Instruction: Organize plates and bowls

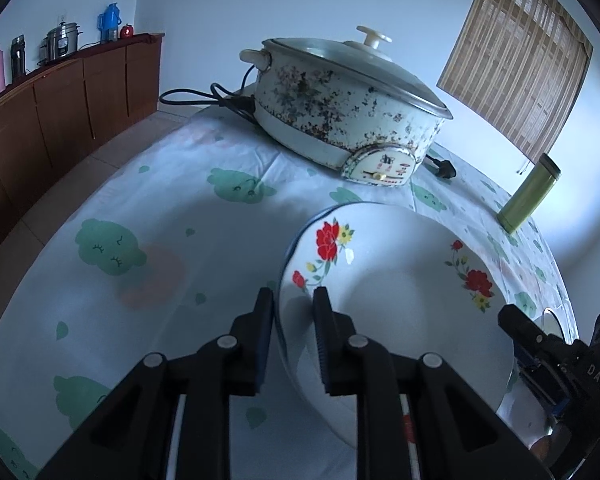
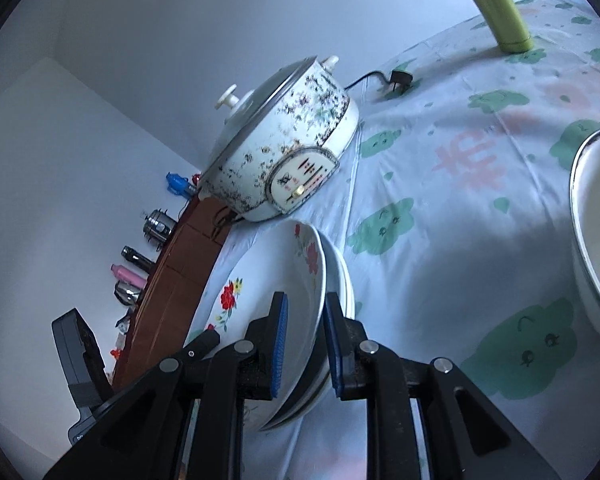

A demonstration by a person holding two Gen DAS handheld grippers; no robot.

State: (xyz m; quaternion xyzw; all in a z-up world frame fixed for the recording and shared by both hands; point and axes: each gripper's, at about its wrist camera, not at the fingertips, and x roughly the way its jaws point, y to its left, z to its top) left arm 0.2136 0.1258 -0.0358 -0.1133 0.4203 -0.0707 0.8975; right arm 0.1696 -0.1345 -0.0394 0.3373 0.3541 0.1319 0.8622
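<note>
Left wrist view: my left gripper (image 1: 293, 304) is pinched nearly closed on the rim of the flowered plate (image 1: 400, 292), low and center-right in frame, lifted off the tablecloth (image 1: 160, 208). My right gripper (image 2: 305, 312) is clamped just as tight on the plate stack's opposite rim. There's a white bowl (image 2: 598, 236) at the right edge.

Dim bluish light, soft shadows, fisheye-warped edges.
</note>
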